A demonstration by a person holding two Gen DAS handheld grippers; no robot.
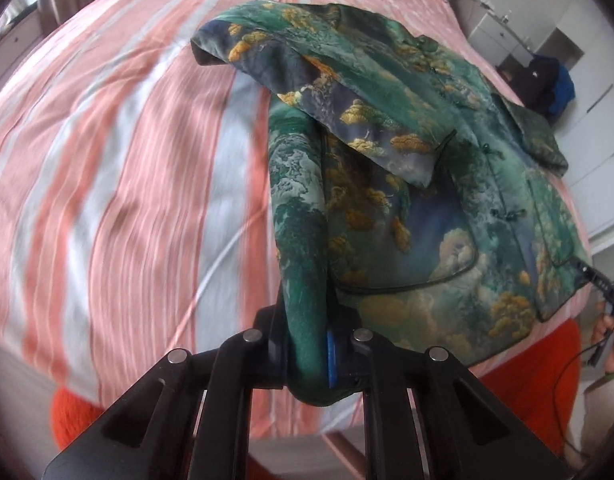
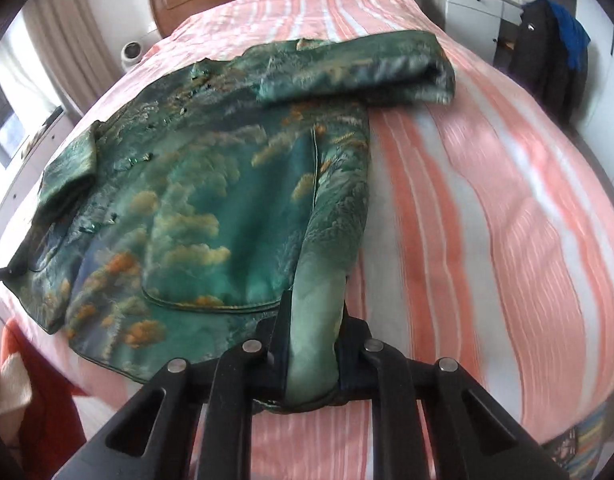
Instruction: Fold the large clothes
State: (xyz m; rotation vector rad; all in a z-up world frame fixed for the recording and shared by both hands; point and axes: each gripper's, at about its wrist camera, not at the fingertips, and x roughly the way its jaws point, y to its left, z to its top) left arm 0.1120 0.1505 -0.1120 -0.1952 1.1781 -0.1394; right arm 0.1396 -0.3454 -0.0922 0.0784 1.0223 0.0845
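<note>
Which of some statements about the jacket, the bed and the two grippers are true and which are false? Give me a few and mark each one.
1. The left gripper is clamped on a fold of the green jacket. True.
2. The right gripper is open and holds nothing. False: it is shut on the jacket's edge.
3. The jacket lies on a striped pink and white bed sheet. True.
4. One sleeve is folded across the jacket's front. True.
5. The jacket hangs from a hanger. False: it lies spread on the bed.
</note>
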